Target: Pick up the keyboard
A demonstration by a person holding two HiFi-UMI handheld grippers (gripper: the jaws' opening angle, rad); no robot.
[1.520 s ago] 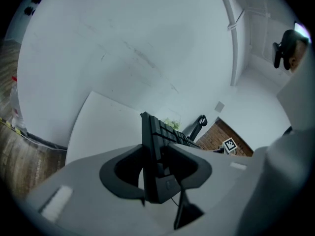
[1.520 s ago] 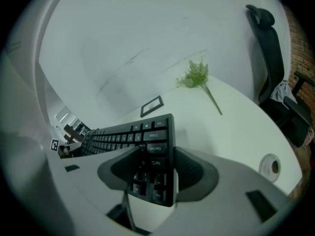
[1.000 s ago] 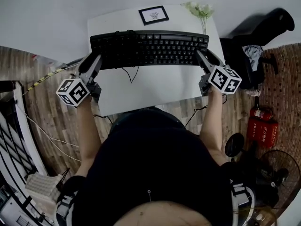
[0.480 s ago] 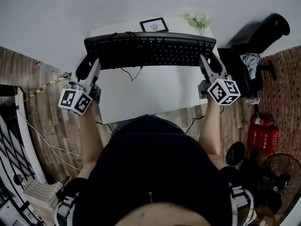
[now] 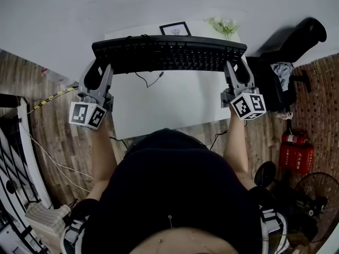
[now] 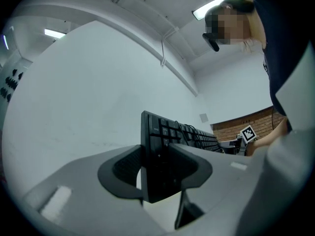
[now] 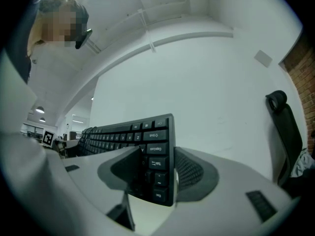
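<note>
The black keyboard [image 5: 169, 54] hangs in the air above the white table [image 5: 175, 107], held level by its two short ends. My left gripper [image 5: 100, 69] is shut on its left end; in the left gripper view the keyboard [image 6: 162, 151] sits edge-on between the grey pads of the left gripper [image 6: 158, 173]. My right gripper [image 5: 237, 67] is shut on the right end; in the right gripper view the keyboard [image 7: 142, 136] is clamped in the right gripper [image 7: 156, 173]. The keyboard's cable [image 5: 151, 81] dangles below it.
A small framed picture [image 5: 175, 29] and a bunch of pale flowers [image 5: 225, 25] stand at the table's far edge. A black chair [image 5: 296, 36] is to the right, with red fire extinguishers [image 5: 294, 150] and a fan [image 5: 315, 192] on the floor. Cables run along the wooden floor at the left.
Both grippers have risen and rolled, lifting the keyboard off the table. Its cable end now hangs free above the tabletop.
</note>
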